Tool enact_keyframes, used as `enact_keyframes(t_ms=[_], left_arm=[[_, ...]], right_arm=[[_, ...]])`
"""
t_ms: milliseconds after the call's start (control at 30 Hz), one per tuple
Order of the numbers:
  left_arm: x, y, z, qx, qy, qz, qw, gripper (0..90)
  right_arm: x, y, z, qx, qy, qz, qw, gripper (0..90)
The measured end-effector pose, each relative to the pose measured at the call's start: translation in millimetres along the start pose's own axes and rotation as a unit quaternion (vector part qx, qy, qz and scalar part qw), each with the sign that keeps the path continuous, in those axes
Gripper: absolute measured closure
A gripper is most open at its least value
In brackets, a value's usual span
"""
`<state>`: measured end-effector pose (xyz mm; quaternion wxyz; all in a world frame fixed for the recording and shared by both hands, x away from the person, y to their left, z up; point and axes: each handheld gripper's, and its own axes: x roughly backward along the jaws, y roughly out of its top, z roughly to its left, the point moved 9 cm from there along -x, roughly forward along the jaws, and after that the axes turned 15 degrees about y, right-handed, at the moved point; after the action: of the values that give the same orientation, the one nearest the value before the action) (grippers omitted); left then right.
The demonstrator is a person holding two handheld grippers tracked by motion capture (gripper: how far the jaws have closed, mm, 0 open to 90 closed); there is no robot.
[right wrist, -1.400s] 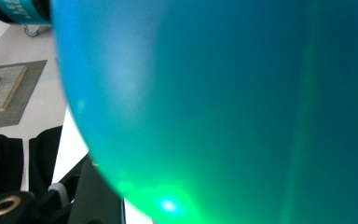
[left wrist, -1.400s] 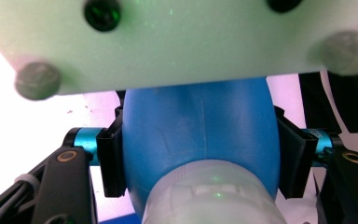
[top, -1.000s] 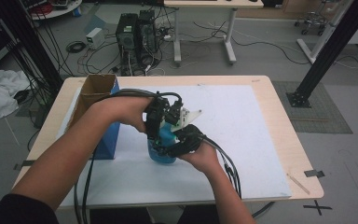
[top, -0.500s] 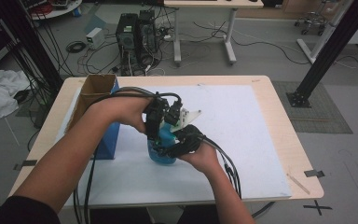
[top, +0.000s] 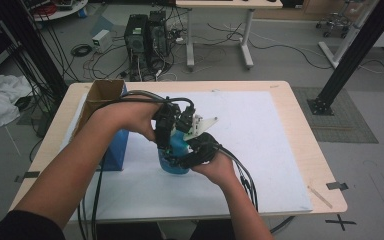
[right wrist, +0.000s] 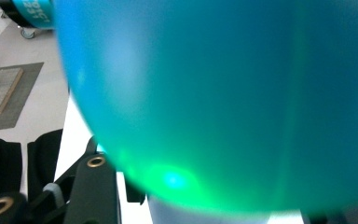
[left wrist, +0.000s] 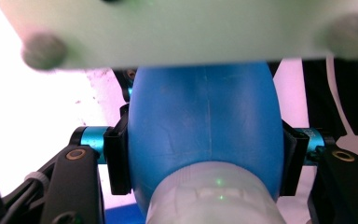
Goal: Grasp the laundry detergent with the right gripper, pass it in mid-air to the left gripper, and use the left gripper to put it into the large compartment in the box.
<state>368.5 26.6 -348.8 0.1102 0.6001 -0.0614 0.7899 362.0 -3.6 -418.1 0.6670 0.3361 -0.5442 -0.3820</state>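
A blue rounded bottle with a pale cap end stands on the white mat, held between both hands. My left gripper comes down on it from above. In the left gripper view its two pads press on either side of the bottle. My right gripper reaches in from the right, low on the bottle. In the right gripper view the bottle looms very close and one black finger lies against its lower edge. The right jaws have just been opening slightly, with the bottle between them.
An open cardboard box on a blue box stands just left of the hands. The white mat covers most of the wooden table. Cables trail from both grippers toward the front edge. A thin stick lies at the front right.
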Motion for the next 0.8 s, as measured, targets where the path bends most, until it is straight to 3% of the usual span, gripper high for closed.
enact_keyframes(t_ms=[100, 133, 367, 467, 800], left_arm=[[1.1, 0.0, 0.5, 0.001, 0.0, 0.0, 1.0, 38.3], [1.6, -0.4, 0.7, 0.003, 0.001, 0.001, 1.0, 38.3], [4.5, -7.7, 5.3, 0.011, 0.0, 0.009, 0.9999, 38.3], [5.7, -10.1, 7.3, 0.013, 0.001, 0.011, 0.9998, 38.2], [22.0, -22.3, 14.7, 0.03, 0.005, 0.011, 0.9995, 38.2]], right_arm=[[2.7, -2.1, -2.1, 0.001, -0.006, 0.007, 1.0, 38.4], [5.6, -2.2, 0.0, -0.005, 0.004, 0.002, 1.0, 35.3], [18.8, -2.9, 0.9, -0.013, -0.007, -0.006, 0.9999, 29.0], [27.0, -4.5, 0.4, -0.019, -0.017, -0.011, 0.9996, 24.8], [53.4, -5.2, -2.4, -0.027, -0.054, -0.001, 0.9982, 22.8]])
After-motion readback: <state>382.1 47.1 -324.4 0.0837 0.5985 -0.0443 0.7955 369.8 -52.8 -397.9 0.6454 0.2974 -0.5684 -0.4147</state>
